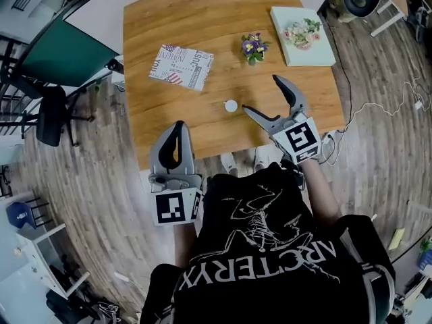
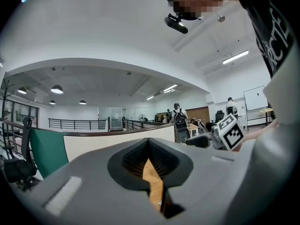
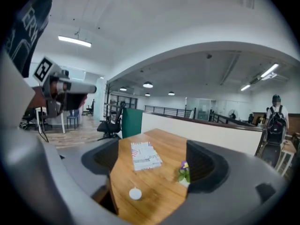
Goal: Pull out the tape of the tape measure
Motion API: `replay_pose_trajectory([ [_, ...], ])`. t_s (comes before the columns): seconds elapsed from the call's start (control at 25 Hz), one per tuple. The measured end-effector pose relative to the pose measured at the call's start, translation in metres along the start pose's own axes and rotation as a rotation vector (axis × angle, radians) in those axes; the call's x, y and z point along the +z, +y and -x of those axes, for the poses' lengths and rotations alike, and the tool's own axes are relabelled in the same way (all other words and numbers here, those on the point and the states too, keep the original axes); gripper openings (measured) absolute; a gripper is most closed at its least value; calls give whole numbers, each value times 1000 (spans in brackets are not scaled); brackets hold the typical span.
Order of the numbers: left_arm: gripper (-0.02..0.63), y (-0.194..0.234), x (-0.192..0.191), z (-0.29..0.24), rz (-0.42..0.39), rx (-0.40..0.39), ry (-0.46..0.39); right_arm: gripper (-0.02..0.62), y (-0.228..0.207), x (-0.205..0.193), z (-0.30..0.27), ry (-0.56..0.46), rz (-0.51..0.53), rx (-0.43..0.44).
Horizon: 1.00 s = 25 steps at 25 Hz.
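- Head view: the white tape measure [image 1: 231, 105] lay on the table [image 1: 155, 25], at 9 o'clock from the right gripper [image 1: 260, 93]; the shirt [image 1: 270, 248] read "ARC'TERYX".
- Left gripper view: the left gripper [image 2: 150, 146] had its jaws together, empty.
- Right gripper view: the jaws stood apart, with the tape measure untouched beyond them.

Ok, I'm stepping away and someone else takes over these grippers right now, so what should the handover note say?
left gripper: shut, empty, over the near edge of the wooden table.
right gripper: open, empty, hovering beside the tape measure, not touching it.
tape measure: small white round case lying on the table, just left of the right gripper's jaws; no tape shows out of it.
Done: nothing yet.
Left: probably hold the case with one gripper, catch the tape end with the other and pull it out.
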<state>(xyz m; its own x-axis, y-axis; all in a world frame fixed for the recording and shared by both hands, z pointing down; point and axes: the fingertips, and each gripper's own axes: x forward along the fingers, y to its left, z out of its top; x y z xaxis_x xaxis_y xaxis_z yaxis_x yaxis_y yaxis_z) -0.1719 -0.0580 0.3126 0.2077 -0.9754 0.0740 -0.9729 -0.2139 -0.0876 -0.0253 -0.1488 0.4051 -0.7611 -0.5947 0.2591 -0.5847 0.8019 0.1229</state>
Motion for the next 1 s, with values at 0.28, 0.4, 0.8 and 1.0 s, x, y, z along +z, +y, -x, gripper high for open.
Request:
replay_pose_trajectory([
  [0.28, 12, -11, -7, -6, 3, 52, 39, 549, 6, -104, -49, 175, -114, 133],
  [0.4, 12, -6, -8, -2, -4, 90, 57, 560, 23, -150, -72, 258, -122, 205],
  [0.8, 12, 21, -20, 35, -8, 236, 123, 558, 78, -260, -150, 561, -43, 347],
  [1.0, 12, 29, -22, 45, -6, 260, 126, 216, 77, -284, -149, 697, 72, 331],
])
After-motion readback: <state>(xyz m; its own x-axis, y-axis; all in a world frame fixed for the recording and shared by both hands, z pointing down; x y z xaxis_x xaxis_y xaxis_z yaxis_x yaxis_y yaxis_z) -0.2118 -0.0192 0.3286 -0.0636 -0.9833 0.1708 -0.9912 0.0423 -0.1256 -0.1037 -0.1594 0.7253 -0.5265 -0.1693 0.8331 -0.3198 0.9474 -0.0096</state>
